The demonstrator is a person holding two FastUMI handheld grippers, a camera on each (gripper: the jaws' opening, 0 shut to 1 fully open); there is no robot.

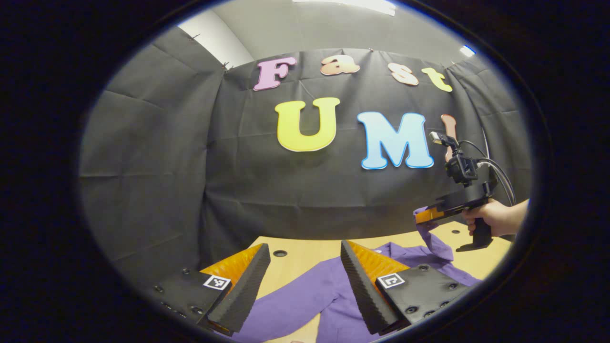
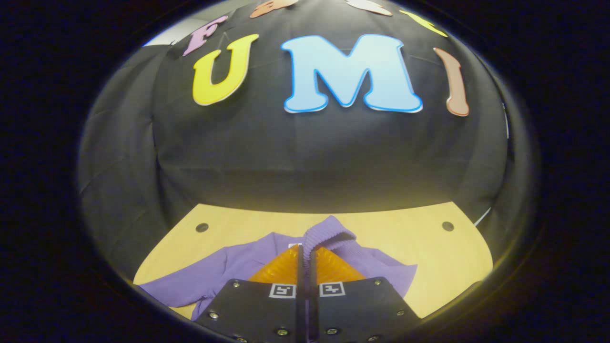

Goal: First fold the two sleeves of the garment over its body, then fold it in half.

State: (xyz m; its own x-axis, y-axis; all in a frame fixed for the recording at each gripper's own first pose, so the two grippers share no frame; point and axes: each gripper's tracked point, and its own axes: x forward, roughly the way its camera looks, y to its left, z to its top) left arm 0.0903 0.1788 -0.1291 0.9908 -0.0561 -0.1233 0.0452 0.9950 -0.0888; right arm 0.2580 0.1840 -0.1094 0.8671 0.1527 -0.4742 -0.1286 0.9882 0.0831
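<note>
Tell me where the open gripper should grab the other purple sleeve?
Probably at the far end of the left sleeve, by its cuff, coming down from above. That sleeve lies flat on the wooden table and stretches out sideways from the garment, so a top-down pinch suits it. The left gripper hangs open over it. The right gripper is shut on the right sleeve's ribbed cuff.

The garment (image 1: 305, 297) was a plain purple throughout, unpatterned, with a ribbed knit texture at the sleeve cuff (image 2: 324, 236) in the same purple. The table (image 2: 419, 243) was a light yellowish wood tone with small dark round holes (image 2: 202, 227). Black-and-white square marker tags (image 1: 217, 282) sat on the black body of the left gripper (image 1: 305, 271). The right gripper (image 2: 305, 257) carried matching black-and-white tags (image 2: 331, 288) on a black body.
</note>
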